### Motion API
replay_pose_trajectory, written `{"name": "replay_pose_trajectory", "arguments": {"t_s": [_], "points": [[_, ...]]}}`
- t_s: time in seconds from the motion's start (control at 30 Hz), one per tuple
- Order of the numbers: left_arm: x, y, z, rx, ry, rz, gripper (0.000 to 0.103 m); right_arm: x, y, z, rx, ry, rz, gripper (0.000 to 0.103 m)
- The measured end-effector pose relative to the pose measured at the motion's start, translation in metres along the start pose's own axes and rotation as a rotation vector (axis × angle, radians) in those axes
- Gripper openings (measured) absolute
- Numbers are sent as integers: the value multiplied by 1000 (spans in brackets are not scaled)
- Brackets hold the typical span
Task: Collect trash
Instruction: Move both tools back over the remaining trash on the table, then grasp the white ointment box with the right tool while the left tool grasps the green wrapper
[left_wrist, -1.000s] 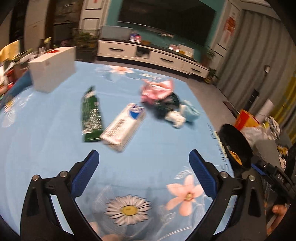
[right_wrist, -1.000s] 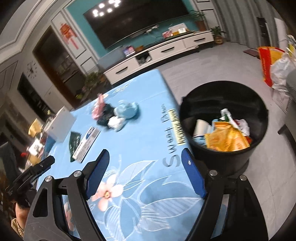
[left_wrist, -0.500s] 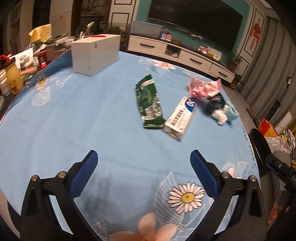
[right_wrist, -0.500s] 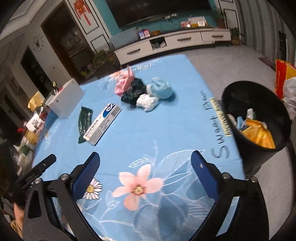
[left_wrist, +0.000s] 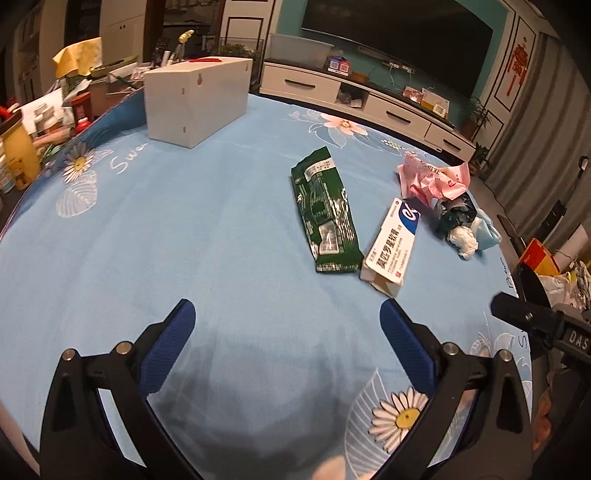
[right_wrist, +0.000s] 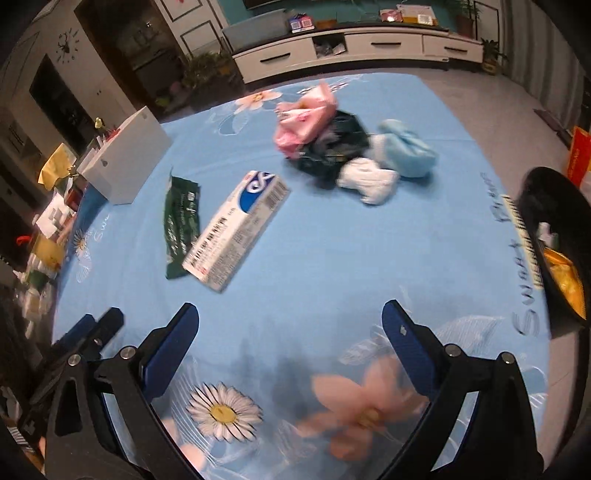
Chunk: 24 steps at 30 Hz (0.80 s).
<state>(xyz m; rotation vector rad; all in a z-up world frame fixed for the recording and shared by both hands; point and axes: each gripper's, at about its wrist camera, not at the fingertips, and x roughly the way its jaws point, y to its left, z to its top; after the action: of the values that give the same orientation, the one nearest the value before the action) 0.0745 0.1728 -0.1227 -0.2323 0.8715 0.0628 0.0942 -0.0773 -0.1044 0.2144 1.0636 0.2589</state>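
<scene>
With both the left gripper (left_wrist: 287, 320) and right gripper (right_wrist: 290, 320) held spread and empty, the white carton (right_wrist: 237, 229) is best straddled across its narrow width before being pinched.

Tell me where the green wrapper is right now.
The green wrapper lies flat on the blue tablecloth, ahead of the left gripper, its lower end right beside the white medicine box, with the white storage box farther back left.

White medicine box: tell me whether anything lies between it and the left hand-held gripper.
Nothing visible does. Only bare blue tablecloth separates the open left hand-held gripper from the white medicine box. The green wrapper lies alongside the box, left of it.
</scene>
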Motion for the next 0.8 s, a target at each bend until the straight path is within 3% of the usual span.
{"name": "replay_pose_trajectory", "arguments": {"t_s": [0.3,0.47,0.53,0.67,0.73,0.8], "points": [[44,-8,39,43,12,-81,100,30,13,34,6,2,5,98],[72,-22,59,56,22,-72,97,37,7,45,30,0,3,98],[81,-29,63,74,32,-61,84,40,5,48,38,-2,3,98],[101,-39,66,110,66,-50,68,48,6,56,40,2,2,98],[108,-40,65,123,82,-53,52,53,7,59,43,9,6,98],[110,-37,63,131,77,-64,49,58,8,60,44,14,7,98]]}}
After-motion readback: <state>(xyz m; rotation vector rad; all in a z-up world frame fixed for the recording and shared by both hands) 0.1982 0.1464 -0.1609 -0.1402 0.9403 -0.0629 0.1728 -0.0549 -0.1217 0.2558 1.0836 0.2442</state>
